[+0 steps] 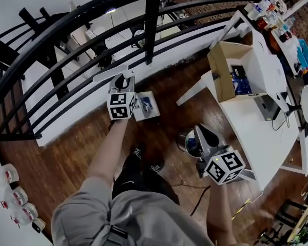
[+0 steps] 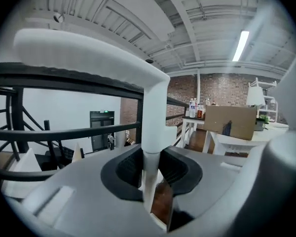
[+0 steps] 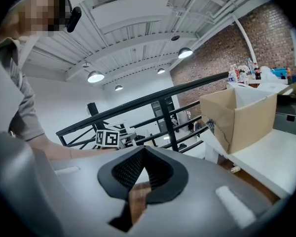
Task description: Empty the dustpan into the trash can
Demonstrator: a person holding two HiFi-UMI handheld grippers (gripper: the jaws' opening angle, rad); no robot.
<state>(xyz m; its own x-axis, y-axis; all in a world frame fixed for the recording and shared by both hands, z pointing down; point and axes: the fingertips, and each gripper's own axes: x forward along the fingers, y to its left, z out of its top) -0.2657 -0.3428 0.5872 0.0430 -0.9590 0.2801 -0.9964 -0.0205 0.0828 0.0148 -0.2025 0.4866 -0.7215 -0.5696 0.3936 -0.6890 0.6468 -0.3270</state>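
My left gripper (image 1: 121,82) is shut on the white dustpan handle (image 1: 110,74), close to the black railing. The dustpan's pan (image 1: 147,107) hangs beside the gripper's marker cube, with blue and dark bits in it. In the left gripper view the handle's upright stem (image 2: 152,127) stands pinched between the jaws of the left gripper (image 2: 151,158), and its top bar runs off to the left. A small silvery trash can (image 1: 186,142) stands on the wooden floor, partly hidden by my right gripper (image 1: 200,132). The right gripper (image 3: 144,152) is shut with nothing in it.
A curved black railing (image 1: 152,19) runs across behind the dustpan. At the right a white table (image 1: 251,127) carries an open cardboard box (image 1: 227,68) and bottles (image 1: 269,6). A dark cable (image 1: 200,199) lies on the floor by the person's shoes (image 1: 156,165).
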